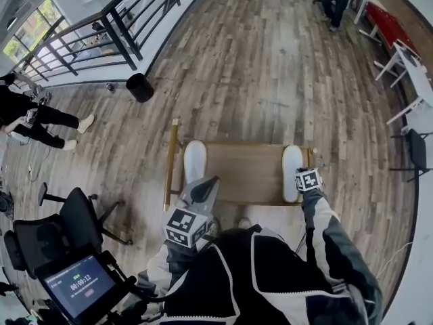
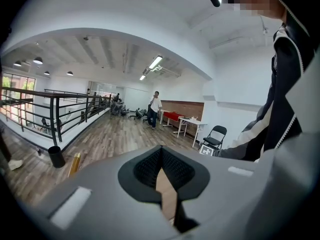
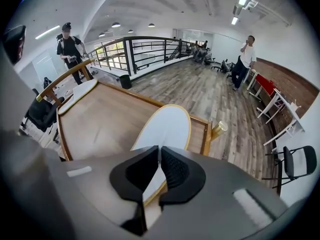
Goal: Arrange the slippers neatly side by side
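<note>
Two white slippers with yellow edging lie on a low wooden table (image 1: pixel 247 175). The left slipper (image 1: pixel 195 160) lies at the table's left end, the right slipper (image 1: pixel 291 168) at its right end. My right gripper (image 1: pixel 299 176) points steeply down at the right slipper's near end. In the right gripper view this gripper (image 3: pixel 159 171) is shut on the right slipper (image 3: pixel 165 126), thin edge between the pads; the left slipper (image 3: pixel 80 90) lies far across the table (image 3: pixel 107 121). My left gripper (image 1: pixel 212 180) hangs just right of the left slipper's near end, shut (image 2: pixel 161 170) on nothing.
The table has gold corner posts (image 3: pixel 219 129). A black bin (image 1: pixel 140 87) stands by the railing (image 1: pixel 101 29) beyond. An office chair (image 1: pixel 74 215) and a timer tablet (image 1: pixel 80 286) are at my left. White desks (image 1: pixel 413 66) line the right wall. People stand at the left (image 1: pixel 34 117).
</note>
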`<move>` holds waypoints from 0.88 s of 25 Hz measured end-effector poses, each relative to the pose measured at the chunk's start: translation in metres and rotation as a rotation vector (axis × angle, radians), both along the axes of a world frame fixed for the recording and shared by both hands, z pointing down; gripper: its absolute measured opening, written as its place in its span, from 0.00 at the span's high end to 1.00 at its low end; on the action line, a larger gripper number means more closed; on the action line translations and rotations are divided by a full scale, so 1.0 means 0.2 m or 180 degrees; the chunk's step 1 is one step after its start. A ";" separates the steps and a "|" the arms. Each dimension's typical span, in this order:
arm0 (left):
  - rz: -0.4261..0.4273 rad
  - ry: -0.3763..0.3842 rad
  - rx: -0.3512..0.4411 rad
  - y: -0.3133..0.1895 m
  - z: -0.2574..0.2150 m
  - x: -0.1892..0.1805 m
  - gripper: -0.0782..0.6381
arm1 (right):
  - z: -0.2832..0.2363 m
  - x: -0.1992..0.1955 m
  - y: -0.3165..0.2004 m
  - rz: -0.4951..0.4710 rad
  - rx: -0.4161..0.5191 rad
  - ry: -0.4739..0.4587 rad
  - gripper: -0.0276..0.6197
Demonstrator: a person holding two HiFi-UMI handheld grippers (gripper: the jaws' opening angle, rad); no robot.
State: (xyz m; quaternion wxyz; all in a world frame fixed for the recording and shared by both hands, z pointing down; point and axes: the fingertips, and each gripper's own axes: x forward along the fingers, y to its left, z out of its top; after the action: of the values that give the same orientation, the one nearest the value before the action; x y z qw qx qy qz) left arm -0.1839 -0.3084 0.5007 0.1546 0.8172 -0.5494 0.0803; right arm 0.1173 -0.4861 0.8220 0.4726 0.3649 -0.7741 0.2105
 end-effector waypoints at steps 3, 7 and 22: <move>-0.0026 -0.0002 -0.0011 0.00 0.00 0.00 0.88 | 0.00 -0.01 -0.01 0.0036 -0.0003 -0.0026 0.93; -0.0007 0.0010 -0.0014 -0.01 0.00 0.01 0.88 | -0.03 0.00 -0.03 0.0176 0.0008 -0.0164 0.79; -0.0080 -0.0017 0.0209 -0.09 -0.01 -0.06 0.88 | -1.46 -0.56 0.23 -0.0335 0.1680 -0.2350 0.97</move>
State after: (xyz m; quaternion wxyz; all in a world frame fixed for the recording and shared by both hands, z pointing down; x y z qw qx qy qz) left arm -0.1964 -0.3263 0.4983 0.1273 0.8147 -0.5623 0.0625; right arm 0.0054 -0.4398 0.5300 0.0659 0.3336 -0.9353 0.0978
